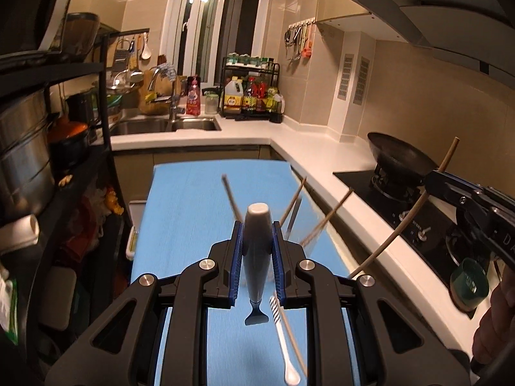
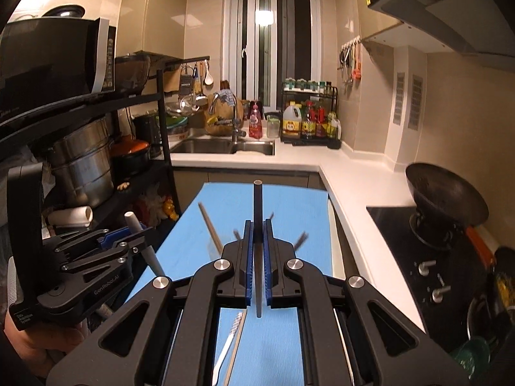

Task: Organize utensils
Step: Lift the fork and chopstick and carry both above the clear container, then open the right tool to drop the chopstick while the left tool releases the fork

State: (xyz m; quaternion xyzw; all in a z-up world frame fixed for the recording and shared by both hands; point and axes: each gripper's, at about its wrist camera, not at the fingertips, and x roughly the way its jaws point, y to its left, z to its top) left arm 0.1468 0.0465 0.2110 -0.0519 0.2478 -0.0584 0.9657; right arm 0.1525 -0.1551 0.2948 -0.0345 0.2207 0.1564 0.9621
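Left gripper [image 1: 257,241]: jaws nearly closed, clamped on one grey-handled utensil [image 1: 256,251], handle up, head hanging below the pads. Right gripper [image 2: 257,251]: jaws fully closed on one chopstick [image 2: 257,212], held upright; in the left view this stick [image 1: 415,206] crosses its jaws at a slant. Below both grippers, on the blue mat [image 1: 183,209]: one white striped spoon [image 1: 283,337] beside one pale chopstick [image 1: 291,334]. Ahead of the left gripper: about four sticks [image 1: 325,222], blurred, count uncertain. Right of grippers: one black wok [image 2: 447,193].
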